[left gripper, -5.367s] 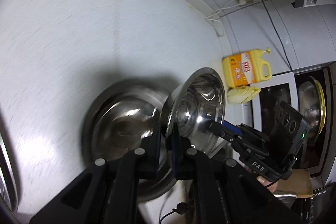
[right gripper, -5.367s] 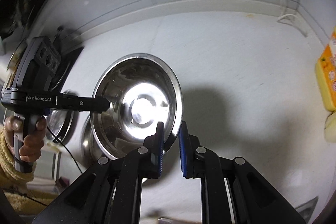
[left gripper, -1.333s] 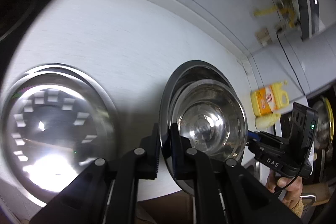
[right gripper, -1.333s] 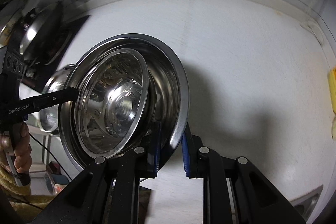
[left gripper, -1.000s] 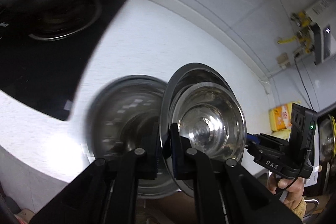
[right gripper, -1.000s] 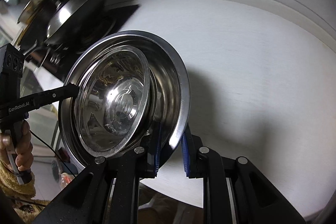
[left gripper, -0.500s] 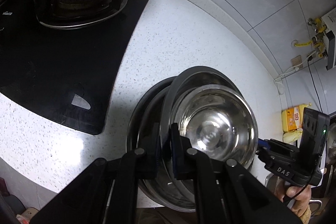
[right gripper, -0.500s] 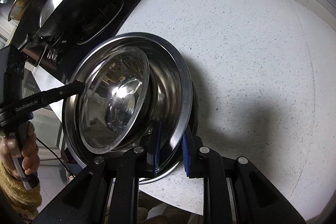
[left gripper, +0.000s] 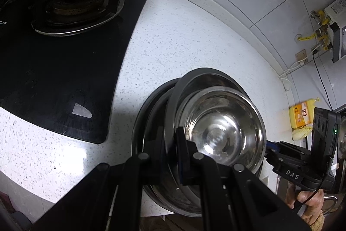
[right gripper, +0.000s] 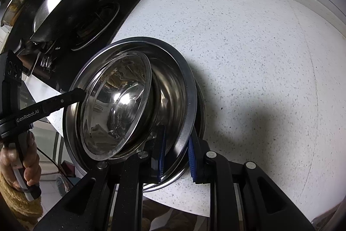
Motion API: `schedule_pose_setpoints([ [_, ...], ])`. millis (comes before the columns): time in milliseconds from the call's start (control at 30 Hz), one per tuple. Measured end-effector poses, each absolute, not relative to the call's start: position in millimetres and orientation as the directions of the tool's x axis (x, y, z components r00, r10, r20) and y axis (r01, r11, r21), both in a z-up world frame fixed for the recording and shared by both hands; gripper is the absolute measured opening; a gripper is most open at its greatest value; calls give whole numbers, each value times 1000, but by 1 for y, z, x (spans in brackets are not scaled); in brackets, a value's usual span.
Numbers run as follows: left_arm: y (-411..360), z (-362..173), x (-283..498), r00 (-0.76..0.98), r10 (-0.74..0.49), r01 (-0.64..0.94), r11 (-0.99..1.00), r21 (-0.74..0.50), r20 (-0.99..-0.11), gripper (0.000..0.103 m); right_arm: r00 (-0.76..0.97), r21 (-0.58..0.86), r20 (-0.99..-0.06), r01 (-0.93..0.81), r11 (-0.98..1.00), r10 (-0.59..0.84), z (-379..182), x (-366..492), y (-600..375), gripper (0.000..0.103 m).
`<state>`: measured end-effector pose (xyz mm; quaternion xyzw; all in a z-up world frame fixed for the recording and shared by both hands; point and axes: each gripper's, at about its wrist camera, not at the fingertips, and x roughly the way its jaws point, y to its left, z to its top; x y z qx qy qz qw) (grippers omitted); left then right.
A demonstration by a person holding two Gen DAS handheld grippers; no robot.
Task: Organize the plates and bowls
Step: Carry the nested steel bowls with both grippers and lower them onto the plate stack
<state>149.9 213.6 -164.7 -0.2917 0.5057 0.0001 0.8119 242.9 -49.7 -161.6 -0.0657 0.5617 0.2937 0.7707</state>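
**Nested steel bowls held over a third at the desk's near edge**

Both grippers pinch one rim. The left gripper (left gripper: 170, 142) is clamped on the left side of the middle bowl (left gripper: 207, 77), and the right gripper (right gripper: 176, 149) is clamped on the opposite, right side of that same bowl. The small bowl (right gripper: 114, 109) sits tilted inside it, leaning toward the left gripper.

Beneath them lies the large bowl (left gripper: 140, 122), resting on the speckled desk (right gripper: 259, 47) near its front edge, just right of the black hob (left gripper: 64, 70). The held pair sits almost directly over it and partly inside its rim, canted so the right side is higher. The coming move likely turns on that: levelling the two bowls and letting both rims go so they settle concentric in the large one.
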Motion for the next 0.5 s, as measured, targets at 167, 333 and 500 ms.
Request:
schedule_pose_setpoints([
  [167, 213, -165, 150, 492, -294, -287, 834, -471, -820, 9, 199, 221, -907, -524, 823, 371, -162, 242, -43, 18],
  [333, 213, -164, 149, 493, -294, -287, 833, -472, -819, 9, 203, 212, -909, -527, 823, 364, -162, 241, -41, 18],
  [500, 211, -164, 149, 494, -280, -291, 839, -460, -823, 10, 200, 214, -908, -532, 819, 368, -163, 240, -38, 19],
])
